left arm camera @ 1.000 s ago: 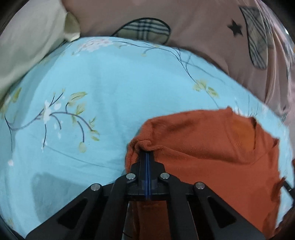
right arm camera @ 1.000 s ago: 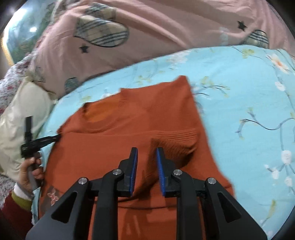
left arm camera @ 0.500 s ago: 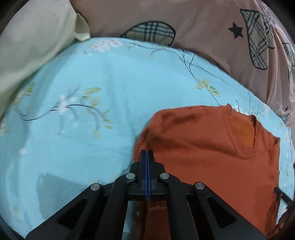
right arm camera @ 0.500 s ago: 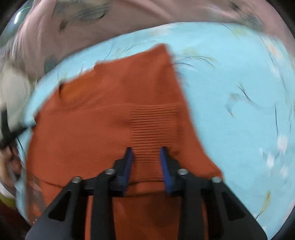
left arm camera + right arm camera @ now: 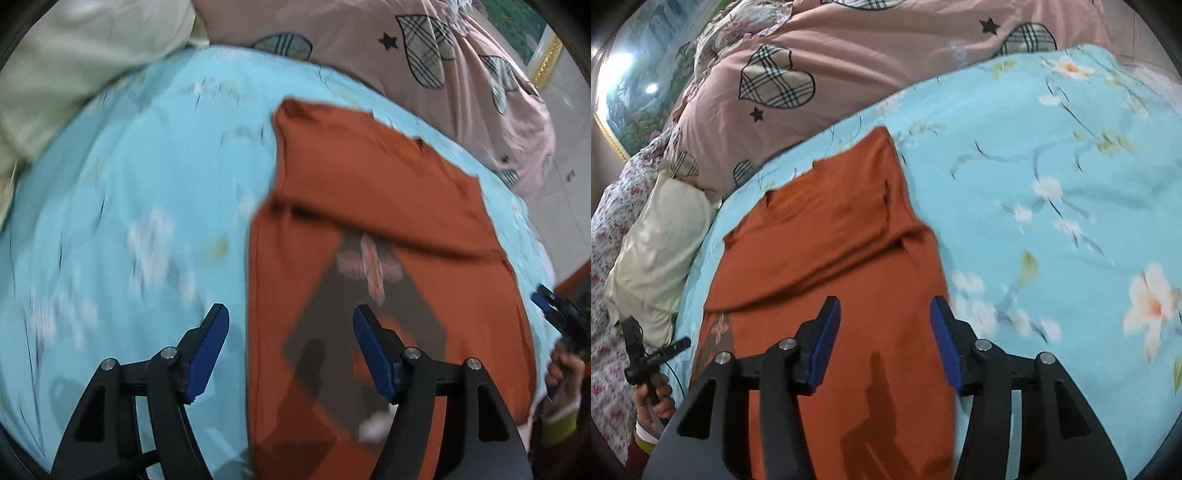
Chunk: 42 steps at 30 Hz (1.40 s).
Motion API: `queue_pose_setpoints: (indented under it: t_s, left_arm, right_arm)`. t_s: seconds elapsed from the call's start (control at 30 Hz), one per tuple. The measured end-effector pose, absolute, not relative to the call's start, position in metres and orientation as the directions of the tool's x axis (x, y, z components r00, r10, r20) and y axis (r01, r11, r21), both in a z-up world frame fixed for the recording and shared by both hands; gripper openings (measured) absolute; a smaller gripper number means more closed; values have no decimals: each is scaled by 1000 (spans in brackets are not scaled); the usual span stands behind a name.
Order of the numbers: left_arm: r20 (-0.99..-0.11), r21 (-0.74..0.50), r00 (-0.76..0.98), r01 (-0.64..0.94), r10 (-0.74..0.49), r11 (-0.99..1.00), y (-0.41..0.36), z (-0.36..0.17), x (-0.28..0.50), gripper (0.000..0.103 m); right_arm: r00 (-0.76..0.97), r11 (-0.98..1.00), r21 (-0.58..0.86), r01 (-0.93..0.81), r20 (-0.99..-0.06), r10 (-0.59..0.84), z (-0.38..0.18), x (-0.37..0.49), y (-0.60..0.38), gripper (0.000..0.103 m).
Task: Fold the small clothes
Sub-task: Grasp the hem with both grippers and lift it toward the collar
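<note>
- your orange sweater lies flat on the blue floral bedsheet; pink heart-print quilt behind
- your left gripper and right gripper gape, holding nothing; sheet's print blurred

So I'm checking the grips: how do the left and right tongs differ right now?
The left tongs straddle the orange sweater's left edge, one finger over the blue floral sheet; the right tongs span its right edge. The left gape wider than the right. Both are open and hold nothing.
</note>
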<state>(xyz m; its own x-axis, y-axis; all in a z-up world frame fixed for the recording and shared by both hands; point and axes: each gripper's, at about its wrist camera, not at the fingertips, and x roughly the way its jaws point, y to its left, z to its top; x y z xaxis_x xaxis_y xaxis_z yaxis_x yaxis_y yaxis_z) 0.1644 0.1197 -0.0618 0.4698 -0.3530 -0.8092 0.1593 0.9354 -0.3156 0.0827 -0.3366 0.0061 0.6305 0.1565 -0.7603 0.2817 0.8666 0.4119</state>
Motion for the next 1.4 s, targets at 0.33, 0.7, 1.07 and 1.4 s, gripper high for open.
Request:
queue_pose_setpoints:
  t_s: [0.33, 0.7, 1.07, 1.4]
  left_arm:
    - [-751, -487, 352, 274, -558, 829, 118, -88, 37, 70]
    - [-750, -523, 284, 297, -597, 799, 116, -111, 4, 34]
    - [-728, -480, 372, 325, -577, 815, 122, -81, 2, 5]
    - [-603, -474, 554, 329, -574, 817, 147, -3, 26, 5]
  right_arm:
    - [491, 816, 572, 88, -737, 464, -23, -5, -302, 53]
    - [536, 785, 618, 44, -677, 503, -29, -51, -273, 40]
    - [589, 787, 617, 10, -640, 494, -8, -71, -279, 7]
    - [672, 765, 642, -43, -548, 498, 29, -40, -290, 7]
